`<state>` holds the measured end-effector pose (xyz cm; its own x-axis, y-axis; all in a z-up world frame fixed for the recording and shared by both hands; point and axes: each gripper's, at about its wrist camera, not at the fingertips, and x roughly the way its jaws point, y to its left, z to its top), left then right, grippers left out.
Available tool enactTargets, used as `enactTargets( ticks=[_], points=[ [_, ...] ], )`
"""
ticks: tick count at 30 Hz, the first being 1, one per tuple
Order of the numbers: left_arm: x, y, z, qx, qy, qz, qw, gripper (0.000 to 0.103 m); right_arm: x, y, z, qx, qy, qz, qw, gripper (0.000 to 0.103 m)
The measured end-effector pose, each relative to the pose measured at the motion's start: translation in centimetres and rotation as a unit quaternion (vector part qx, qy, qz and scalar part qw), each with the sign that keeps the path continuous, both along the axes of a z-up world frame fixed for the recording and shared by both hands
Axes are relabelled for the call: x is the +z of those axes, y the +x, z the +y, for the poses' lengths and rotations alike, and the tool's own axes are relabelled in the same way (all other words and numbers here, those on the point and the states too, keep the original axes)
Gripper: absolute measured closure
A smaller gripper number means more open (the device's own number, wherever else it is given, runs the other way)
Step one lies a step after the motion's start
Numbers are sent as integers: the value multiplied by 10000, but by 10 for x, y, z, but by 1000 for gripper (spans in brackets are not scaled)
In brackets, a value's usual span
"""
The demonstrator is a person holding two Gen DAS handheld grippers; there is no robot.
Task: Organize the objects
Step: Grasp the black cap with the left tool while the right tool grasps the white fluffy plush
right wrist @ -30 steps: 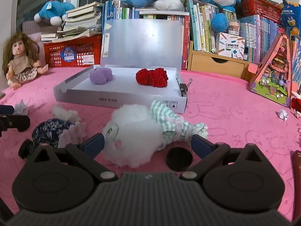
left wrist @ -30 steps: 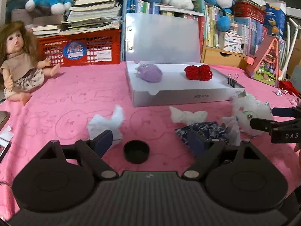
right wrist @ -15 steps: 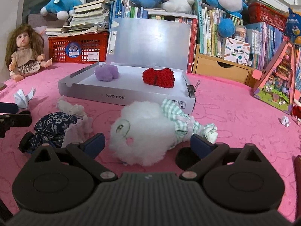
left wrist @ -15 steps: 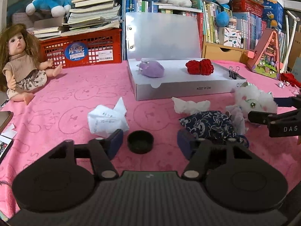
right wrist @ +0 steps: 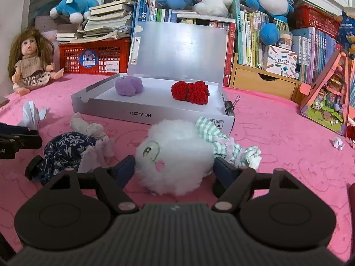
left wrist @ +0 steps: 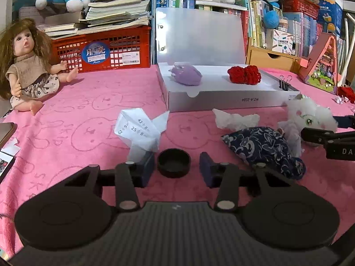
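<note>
A white open box [left wrist: 221,103] [right wrist: 142,113] holds a purple plush [left wrist: 186,77] [right wrist: 129,85] and a red knitted piece [left wrist: 244,74] [right wrist: 190,92]. My left gripper [left wrist: 175,168] is open, its fingers either side of a black round cap [left wrist: 174,165] with small gaps. My right gripper [right wrist: 175,168] has its fingers against both sides of a white fluffy plush [right wrist: 175,155] in a green checked dress; it also shows in the left wrist view [left wrist: 308,117]. A dark blue floral cloth toy [left wrist: 261,148] [right wrist: 66,148] lies between the grippers.
A folded paper [left wrist: 142,130] [right wrist: 32,113] lies left of the cap. Crumpled tissue [left wrist: 235,119] lies before the box. A doll [left wrist: 26,66], a red crate [left wrist: 106,48], books and a pink toy house [right wrist: 328,97] ring the pink cloth.
Both grippers have narrowed. The left fingers have closed in around the black cap. The right fingers have closed onto the white plush.
</note>
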<state>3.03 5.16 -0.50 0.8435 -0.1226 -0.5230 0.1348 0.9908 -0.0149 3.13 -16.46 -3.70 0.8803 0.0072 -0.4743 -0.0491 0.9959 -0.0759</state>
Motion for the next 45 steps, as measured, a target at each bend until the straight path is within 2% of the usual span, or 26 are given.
enactTargets(
  ticks=[6,11,13,14,18,22,37,44,45],
  points=[
    [-1,4,-3,-16,131,-13,9999,52,-1,3,1,14,-21,39,10000,25],
    [0,7,-3,45,52,21,10000,53,-2,4,3,8,-92,55,9999,30],
    [0,6,-3,71,75,-3,9999,64,-3,4,4,-9,-122,46,9999,34],
    [0,5,-4,68,92,-8,9999,65,-2,4,5,-21,-142,37,9999,35],
    [1,2,-6,-8,112,-1,9999,65,-2,2,8,-93,-239,20,9997,41],
    [4,-2,-8,-80,77,-16,9999,65,2,-1,7,-154,-138,-44,9998,44],
    [27,-1,-15,-182,-83,-227,9995,65,30,-11,2,-125,96,-381,9991,50],
    [29,-1,-18,-207,-114,-230,9995,65,29,-15,1,-122,184,-365,9991,50],
    [29,-1,-18,-212,-112,-234,9994,65,30,-17,2,-120,160,-389,9990,53]
  ],
)
